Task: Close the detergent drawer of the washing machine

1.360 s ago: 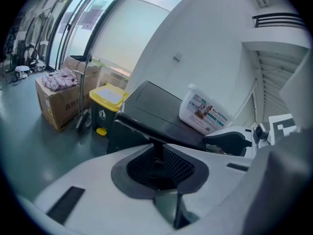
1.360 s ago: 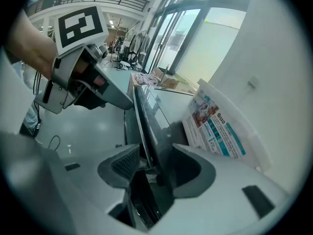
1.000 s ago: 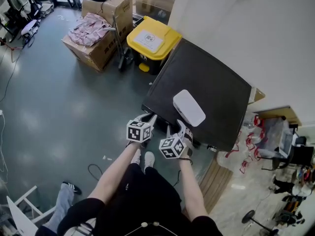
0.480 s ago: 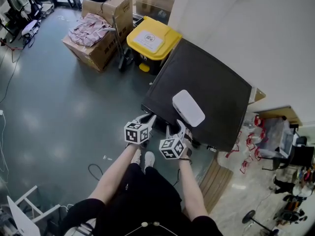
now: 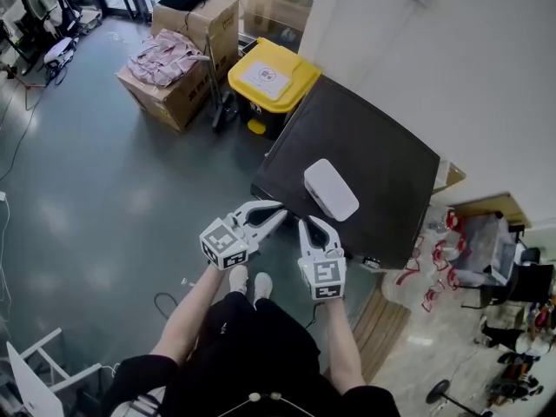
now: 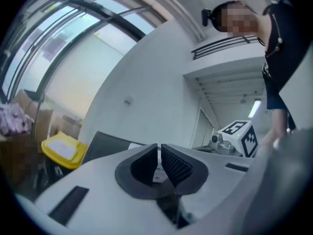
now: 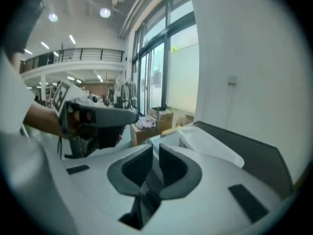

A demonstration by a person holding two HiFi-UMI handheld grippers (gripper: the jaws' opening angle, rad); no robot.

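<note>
Black-topped washing machine (image 5: 365, 150) seen from above, with a white box (image 5: 331, 189) lying on its top just beyond both tips. Compared with the frames from a second earlier, the left hand-held gripper (image 5: 280, 213) and the right hand-held gripper (image 5: 311, 226) have lifted away from the machine's front edge and rolled. Their jaws have just been closing, and each now stands clenched to a thin slit with nothing between the pads. The detergent drawer is not visible in any view. It belongs in the front panel, below and just ahead of the tips, hidden under the overhang of the top. No part of it juts past that edge, which suggests the push is done and the hands are retiring, though the panel itself cannot be checked. By judgement, its long axis runs from the front panel back into the machine, away from the tips toward the wall, with its handle face turned toward the person
</note>
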